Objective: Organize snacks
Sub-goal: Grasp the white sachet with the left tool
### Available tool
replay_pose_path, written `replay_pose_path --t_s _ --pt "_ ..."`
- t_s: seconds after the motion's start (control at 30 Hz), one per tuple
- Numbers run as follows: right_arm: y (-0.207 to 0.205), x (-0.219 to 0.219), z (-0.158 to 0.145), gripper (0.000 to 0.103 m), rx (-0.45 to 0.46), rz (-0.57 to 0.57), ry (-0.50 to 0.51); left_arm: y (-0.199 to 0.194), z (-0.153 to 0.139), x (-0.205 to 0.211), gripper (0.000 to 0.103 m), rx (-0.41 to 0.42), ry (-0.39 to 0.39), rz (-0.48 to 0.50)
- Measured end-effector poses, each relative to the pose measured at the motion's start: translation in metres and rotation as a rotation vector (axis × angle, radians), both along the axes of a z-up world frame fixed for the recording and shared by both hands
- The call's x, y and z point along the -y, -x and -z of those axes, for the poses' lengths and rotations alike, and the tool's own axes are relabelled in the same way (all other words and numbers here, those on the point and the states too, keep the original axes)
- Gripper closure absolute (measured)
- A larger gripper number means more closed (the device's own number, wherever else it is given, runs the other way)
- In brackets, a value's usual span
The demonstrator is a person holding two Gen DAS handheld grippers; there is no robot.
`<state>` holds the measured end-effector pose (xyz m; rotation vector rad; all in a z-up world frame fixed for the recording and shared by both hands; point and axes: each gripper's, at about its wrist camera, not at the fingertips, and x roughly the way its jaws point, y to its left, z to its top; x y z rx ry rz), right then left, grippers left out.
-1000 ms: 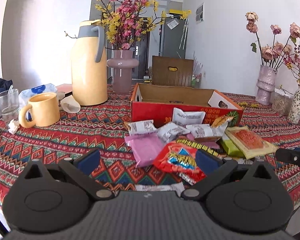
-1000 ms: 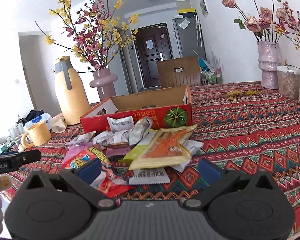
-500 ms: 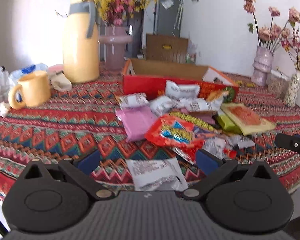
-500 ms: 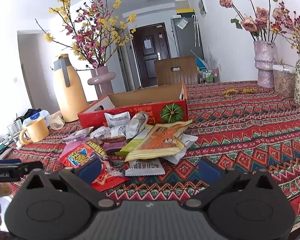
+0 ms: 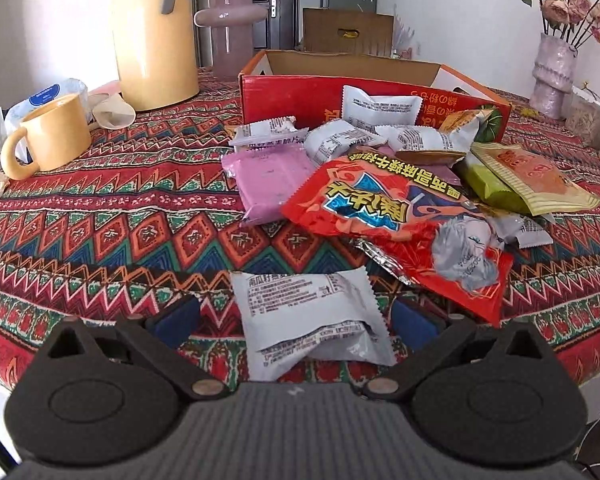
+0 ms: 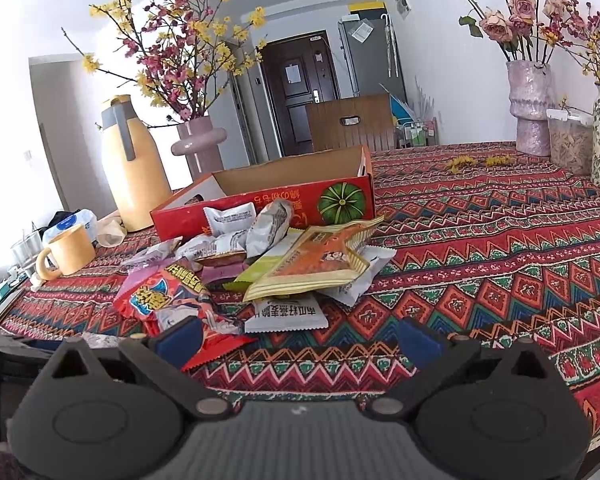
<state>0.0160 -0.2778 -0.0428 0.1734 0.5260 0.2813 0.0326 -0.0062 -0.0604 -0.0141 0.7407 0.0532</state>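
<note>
Both my grippers are wide open right now and neither has hold of anything. My left gripper [image 5: 294,314] sits low over the near edge of the table, and a white snack packet [image 5: 310,322] lies right between its blue fingertips [image 5: 176,314], not touching either one as far as I can tell. Just ahead and to the right of it is a big red chip bag [image 5: 396,220], overlapping a pink packet [image 5: 266,178] ahead of the left fingertip. Further ahead there's a heap of small white wrapped snacks [image 5: 340,140] leaning against the front wall of the red cardboard box [image 5: 292,96], which looks empty from what I can see of it. Off to the far right of the pile are a green packet [image 5: 486,184] and a yellowish flat packet [image 5: 536,178] lying on top of it.

My right gripper [image 6: 298,338] hovers over the patterned tablecloth [image 6: 480,264] with nothing between its fingers; the corner of the red bag is just by its left fingertip. The pile is ahead and left of it, with another white packet [image 6: 286,314] nearest.

Way off to the left of the left gripper: a yellow mug [image 5: 48,138] and a tall yellow thermos jug [image 5: 152,40].
</note>
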Motion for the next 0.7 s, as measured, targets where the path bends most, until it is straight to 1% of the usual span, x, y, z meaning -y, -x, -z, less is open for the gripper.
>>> replay_pose_path --t_s 0.17,0.33,0.5,0.53,0.57,0.6,0.63,0.67,0.7 --pt "-0.001 -0.001 0.002 0.000 -0.006 -0.001 -0.004 0.002 0.002 0.003 0.000 0.032 -0.007 -0.020" --pt "-0.002 -0.003 0.004 0.000 -0.016 -0.011 -0.006 -0.002 0.000 0.005 0.000 0.012 -0.010 -0.023" --pt "-0.002 -0.008 0.007 0.000 -0.031 -0.026 0.003 -0.003 0.000 0.005 0.001 0.015 -0.009 -0.021" --pt "-0.002 -0.009 0.007 0.000 -0.030 -0.029 0.006 -0.002 0.000 0.005 0.004 0.018 -0.006 -0.019" --pt "-0.001 -0.010 0.007 0.000 -0.030 -0.029 0.008 -0.001 0.000 0.005 0.010 0.023 -0.005 -0.017" --pt "-0.001 -0.010 0.006 0.000 -0.029 -0.030 0.010 0.001 -0.001 0.004 0.013 0.028 -0.004 -0.018" --pt "-0.001 -0.011 0.006 0.000 -0.030 -0.029 0.011 0.003 -0.002 0.003 0.023 0.034 -0.003 -0.018" --pt "-0.001 -0.011 0.006 0.000 -0.030 -0.029 0.012 0.004 -0.003 0.003 0.029 0.039 -0.002 -0.016" --pt "-0.001 -0.012 0.006 0.000 -0.032 -0.030 0.013 0.006 -0.004 0.002 0.031 0.042 0.002 -0.014"
